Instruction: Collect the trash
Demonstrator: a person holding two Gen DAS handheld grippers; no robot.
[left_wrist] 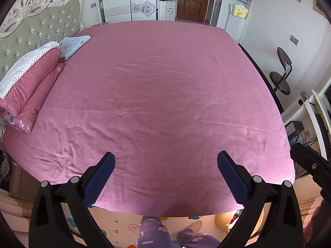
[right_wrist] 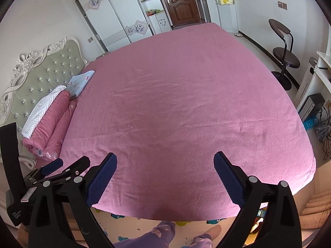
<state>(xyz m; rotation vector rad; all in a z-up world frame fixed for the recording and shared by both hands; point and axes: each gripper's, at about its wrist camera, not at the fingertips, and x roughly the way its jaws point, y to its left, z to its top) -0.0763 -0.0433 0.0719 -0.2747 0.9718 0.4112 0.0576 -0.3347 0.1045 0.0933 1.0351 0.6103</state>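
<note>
Left gripper (left_wrist: 166, 161): jaws spread wide, nothing between the blue pads (left_wrist: 99, 180), only pink sheet behind them. Right gripper (right_wrist: 165, 161): jaws also wide apart, nothing held, blue pads (right_wrist: 101, 180) clear of the fabric. Both point down at the near edge of the bed (left_wrist: 165, 93), hovering above it, not touching.

In the right wrist view the left gripper shows at the near left, just beside the right one, with a white label on its body. In the left wrist view a black part of the right gripper sits at the right edge.

Trash: none visible on the bed or anywhere in either view; can't tell where it is.

Bed surface is a lightly wrinkled pink sheet (right_wrist: 175, 93). Far left, against the green tufted headboard (left_wrist: 37, 31): folded pink quilt (left_wrist: 31, 84) with a white knit blanket (left_wrist: 24, 66) on top, and a pale blue pillow (left_wrist: 72, 44) just beyond it.

Below the near bed edge: a printed play mat (left_wrist: 120, 227) and the person's legs in purple patterned trousers (left_wrist: 153, 231).

Right of the bed: black stool-type chair (right_wrist: 284, 55), white desk (right_wrist: 316, 76) with boxes and cables under it. Far wall: white sliding wardrobe (right_wrist: 115, 18) and a brown door (right_wrist: 182, 6), shut.
</note>
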